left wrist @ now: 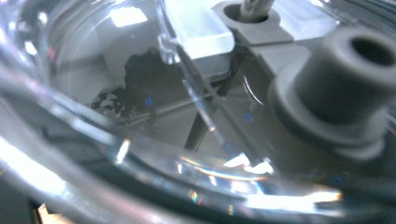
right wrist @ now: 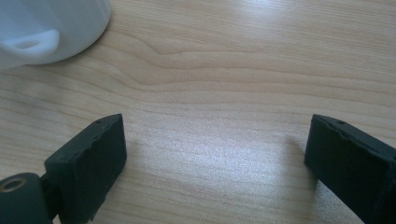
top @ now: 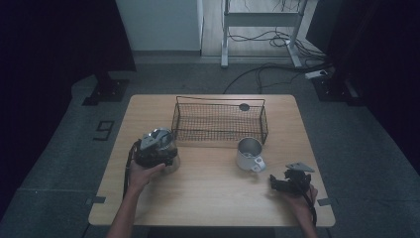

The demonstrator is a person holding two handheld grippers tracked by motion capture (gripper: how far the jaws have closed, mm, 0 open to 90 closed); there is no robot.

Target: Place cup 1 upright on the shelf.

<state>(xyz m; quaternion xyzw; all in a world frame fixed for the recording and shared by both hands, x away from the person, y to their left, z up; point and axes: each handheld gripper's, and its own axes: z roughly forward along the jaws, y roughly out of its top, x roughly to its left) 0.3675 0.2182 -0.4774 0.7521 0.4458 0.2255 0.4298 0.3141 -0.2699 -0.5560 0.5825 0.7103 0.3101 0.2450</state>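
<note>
Glass teapot (top: 166, 148) stands at the table's (top: 208, 198) left side, with the left tongs (top: 154, 148) right against it; whether they pinch it cannot be told. Behind sits a wire basket (top: 219, 121), a white mug (top: 249, 153) nearer. Right tongs (top: 285, 184) rest spread, holding nothing.

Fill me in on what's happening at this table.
A person works two hand-held tools at a wooden table. The left tool is down on a clear glass pot at the near left; whether it grips it is unclear. The right tool rests open on bare wood just short of a white mug. A wire basket stands behind them.
</note>
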